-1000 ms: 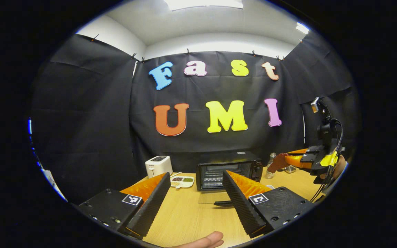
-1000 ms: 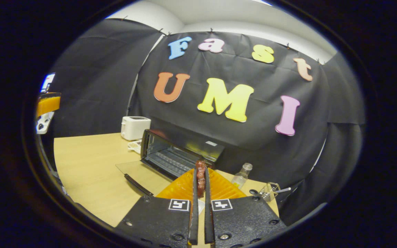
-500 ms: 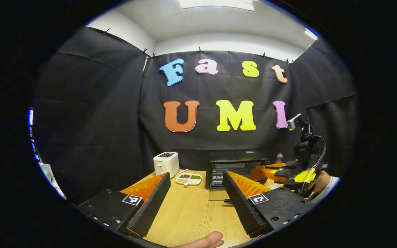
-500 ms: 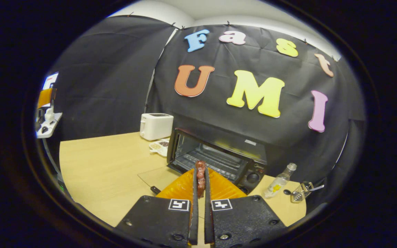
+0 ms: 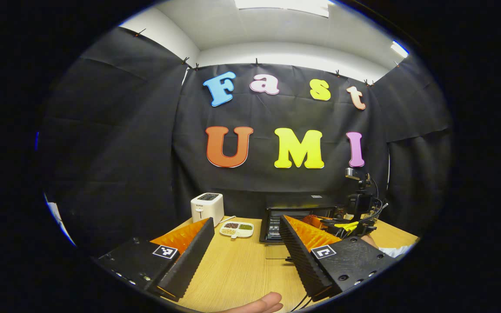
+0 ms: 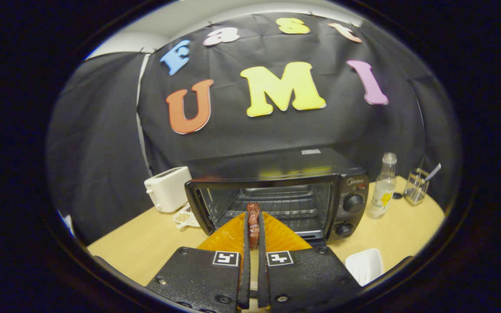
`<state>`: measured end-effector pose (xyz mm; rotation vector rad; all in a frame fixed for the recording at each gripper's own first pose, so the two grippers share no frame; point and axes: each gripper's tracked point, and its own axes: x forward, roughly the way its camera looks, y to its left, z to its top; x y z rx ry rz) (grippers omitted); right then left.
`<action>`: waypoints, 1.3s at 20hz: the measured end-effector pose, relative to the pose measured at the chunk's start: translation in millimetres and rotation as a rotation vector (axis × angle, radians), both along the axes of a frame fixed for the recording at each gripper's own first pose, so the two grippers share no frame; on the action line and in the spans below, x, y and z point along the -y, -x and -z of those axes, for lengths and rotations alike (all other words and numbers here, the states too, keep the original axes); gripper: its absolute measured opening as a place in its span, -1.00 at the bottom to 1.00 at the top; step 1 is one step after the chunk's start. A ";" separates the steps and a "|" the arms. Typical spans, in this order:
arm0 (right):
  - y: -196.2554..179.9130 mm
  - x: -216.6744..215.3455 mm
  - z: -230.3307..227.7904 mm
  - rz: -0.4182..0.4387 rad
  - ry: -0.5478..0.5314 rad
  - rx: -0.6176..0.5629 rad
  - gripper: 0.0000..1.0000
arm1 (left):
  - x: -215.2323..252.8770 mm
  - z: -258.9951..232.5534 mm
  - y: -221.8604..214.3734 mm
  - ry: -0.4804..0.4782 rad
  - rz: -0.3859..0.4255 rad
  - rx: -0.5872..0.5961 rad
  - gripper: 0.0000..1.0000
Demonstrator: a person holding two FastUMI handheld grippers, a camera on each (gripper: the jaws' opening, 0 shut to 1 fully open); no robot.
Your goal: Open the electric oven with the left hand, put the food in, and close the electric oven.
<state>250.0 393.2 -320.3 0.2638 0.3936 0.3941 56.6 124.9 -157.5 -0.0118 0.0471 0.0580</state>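
Item: right claw [image 6: 253,226] clamped on food [image 6: 253,219] facing open oven [image 6: 276,195]; we advise level entry onto rack; left claw [image 5: 244,245] agape, idle.

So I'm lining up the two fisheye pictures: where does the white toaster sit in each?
Left gripper view: the toaster stands at the table's far edge, left of the open oven.
Right gripper view: the toaster stands at middle left, again left of the oven.
Shared landmark: the oven.

one oven [image 6: 276,198], one toaster [image 6: 166,189], one bottle [image 6: 381,187], two hand-held grippers [image 5: 244,254] [image 6: 253,230]
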 end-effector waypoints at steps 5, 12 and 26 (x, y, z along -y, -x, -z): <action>-52.5 -1.2 24.5 0.204 -0.365 -0.160 -0.80 | -10.8 18.0 -14.7 0.012 -0.017 -0.025 0.92; -91.5 -14.7 50.9 0.284 -0.483 -0.213 -0.78 | -20.6 40.0 -22.7 0.029 -0.022 -0.056 0.92; -85.5 16.9 53.2 0.273 -0.264 -0.127 -0.24 | -6.7 54.0 -5.2 0.069 0.010 -0.114 0.92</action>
